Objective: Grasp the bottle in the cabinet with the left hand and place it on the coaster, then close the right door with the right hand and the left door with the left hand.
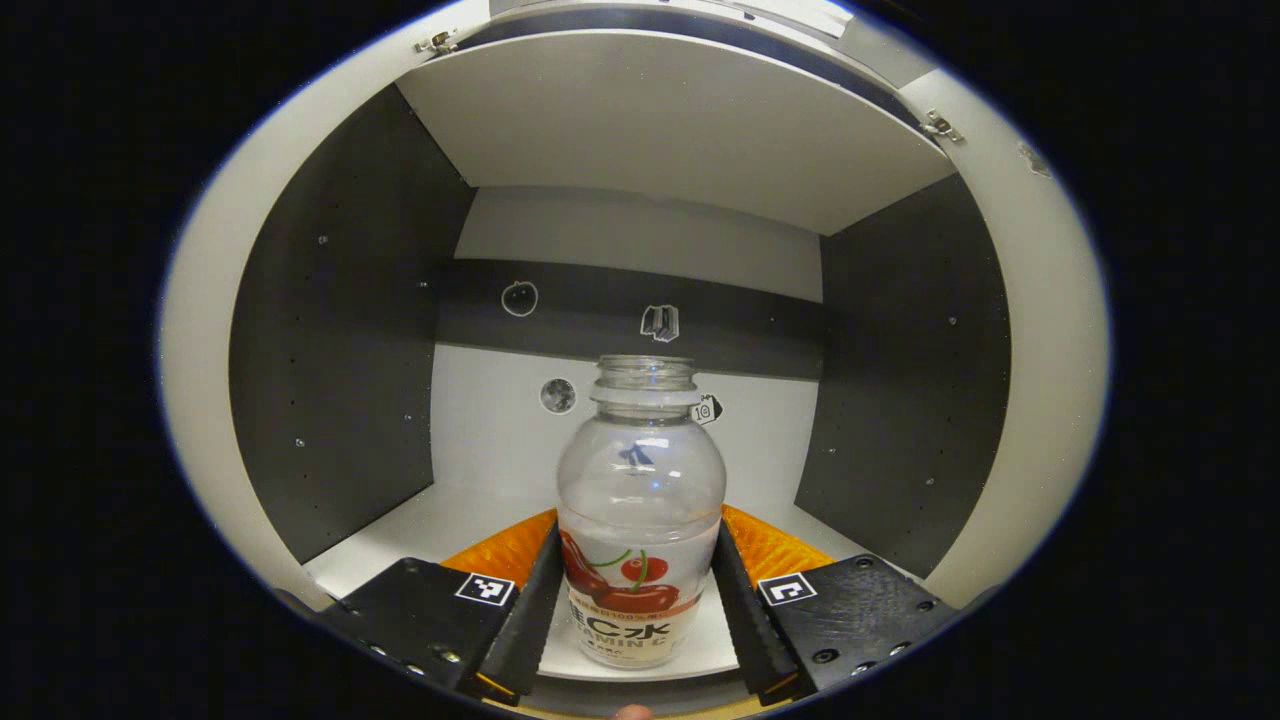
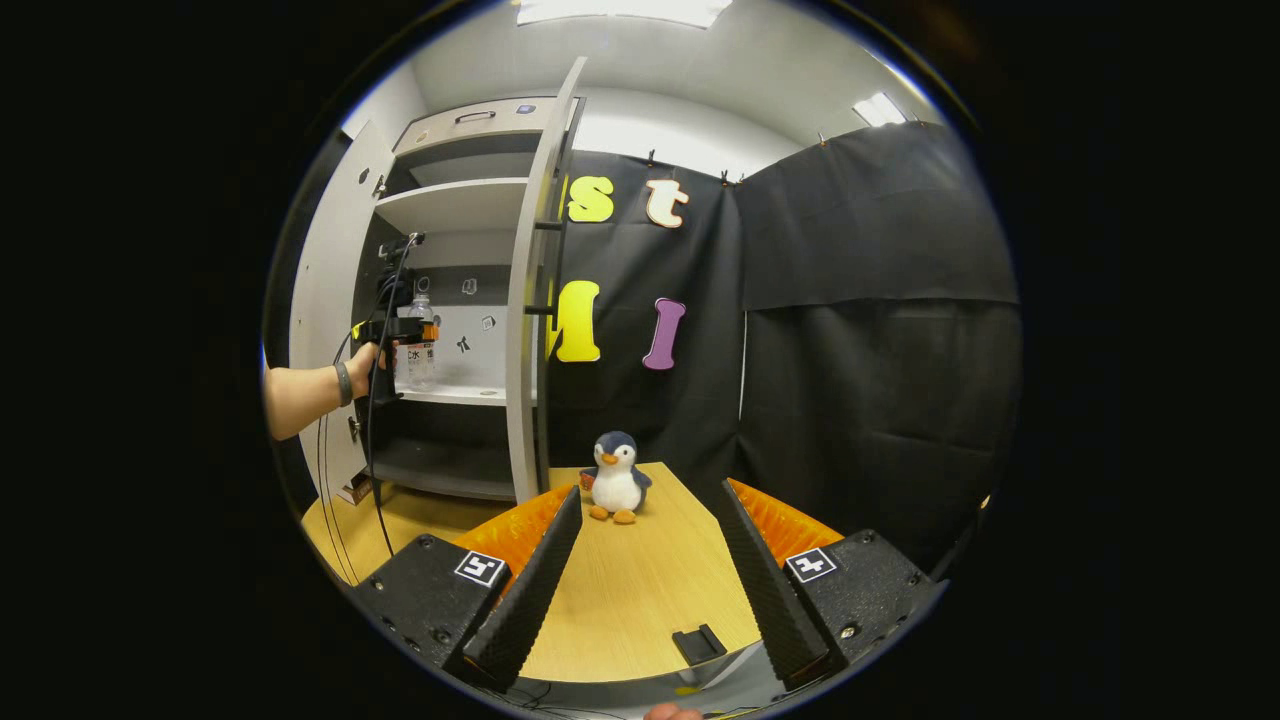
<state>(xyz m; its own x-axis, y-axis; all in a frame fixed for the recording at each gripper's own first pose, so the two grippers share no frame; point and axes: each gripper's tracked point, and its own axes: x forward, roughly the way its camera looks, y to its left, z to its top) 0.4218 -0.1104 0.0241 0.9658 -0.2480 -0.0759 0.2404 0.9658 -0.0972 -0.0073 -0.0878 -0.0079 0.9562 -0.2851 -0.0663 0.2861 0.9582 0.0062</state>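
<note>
My left gripper (image 1: 640, 600) was inside the cabinet (image 1: 330, 330), fingers on either side of the clear bottle (image 1: 641, 500). Bottle stood upright, uncapped, on the white shelf (image 1: 430, 520), label with red cherries facing me. Both fingers (image 1: 530, 600) sat right against the bottle's lower sides at the label; looked like contact on both, so jaws closed onto it. Small stickers (image 1: 520, 298) on the back wall behind it.

From the right gripper view: my left hand (image 2: 365, 356) held the left gripper (image 2: 400, 328) at the bottle (image 2: 419, 345) on the middle shelf. Both doors open, left door (image 2: 325, 300) swung wide, right door (image 2: 530, 300) edge-on to me. My right gripper (image 2: 645, 590) hung over the wooden table (image 2: 640, 570), jaws spread wide, nothing between them. Toy penguin (image 2: 615, 477) stood on the table near the right door. A small dark block (image 2: 698, 643) lay on the table's near edge; couldn't tell what it was.
</note>
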